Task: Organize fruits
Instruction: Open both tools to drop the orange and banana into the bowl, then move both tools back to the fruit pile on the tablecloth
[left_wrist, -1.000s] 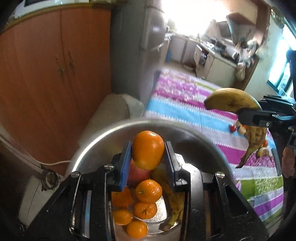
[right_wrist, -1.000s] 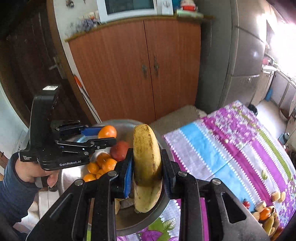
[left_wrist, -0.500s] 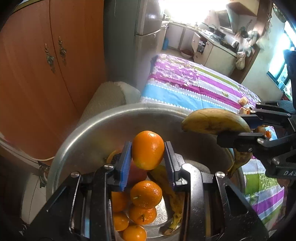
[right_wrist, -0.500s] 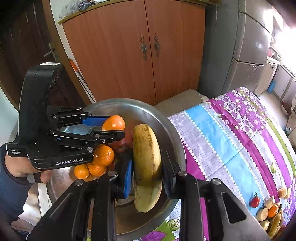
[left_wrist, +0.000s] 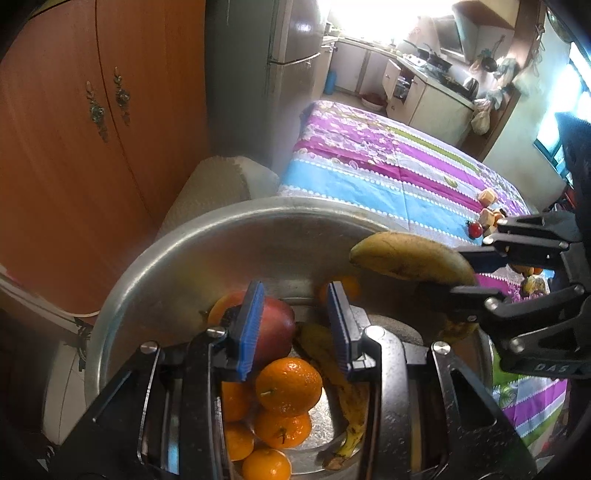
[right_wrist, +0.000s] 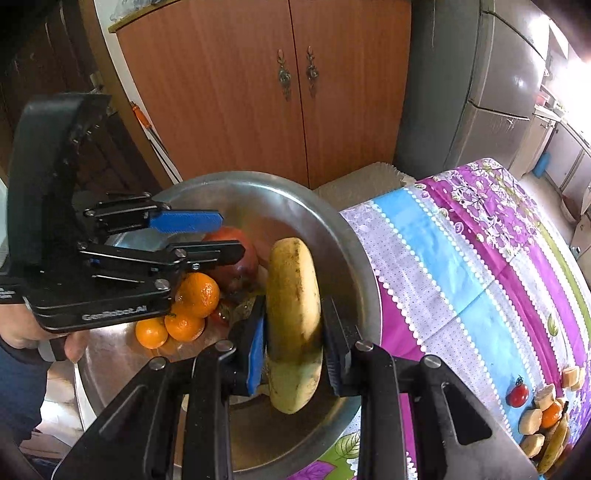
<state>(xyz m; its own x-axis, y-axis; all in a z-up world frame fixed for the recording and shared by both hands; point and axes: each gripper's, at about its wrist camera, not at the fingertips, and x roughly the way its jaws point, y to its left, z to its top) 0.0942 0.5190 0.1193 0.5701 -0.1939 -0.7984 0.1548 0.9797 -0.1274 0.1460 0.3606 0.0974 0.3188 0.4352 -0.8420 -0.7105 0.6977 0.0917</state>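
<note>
A large steel bowl (left_wrist: 221, 229) (right_wrist: 280, 192) holds several oranges (left_wrist: 288, 386) (right_wrist: 197, 293), a red apple (left_wrist: 275, 325) (right_wrist: 236, 251) and a spotted banana (left_wrist: 332, 362). My left gripper (left_wrist: 295, 325) (right_wrist: 229, 236) hovers over the fruit pile, open, with nothing between its blue pads. My right gripper (right_wrist: 295, 339) (left_wrist: 469, 273) is shut on a big yellow banana (right_wrist: 293, 280) (left_wrist: 406, 258), held just above the bowl's right side. A hand (right_wrist: 22, 332) holds the left gripper's handle.
The bowl stands at the edge of a table with a striped purple and blue cloth (right_wrist: 461, 258). A cherry tomato (right_wrist: 517, 394) and several fruit pieces (right_wrist: 539, 406) lie at the cloth's far end. Behind are a wooden cupboard (right_wrist: 258, 92), a grey fridge (right_wrist: 480, 74) and a beige cushion (left_wrist: 221, 184).
My left gripper has opened and let go of the orange, which now lies on top of the pile. The right gripper with the banana has come lower over the bowl.
</note>
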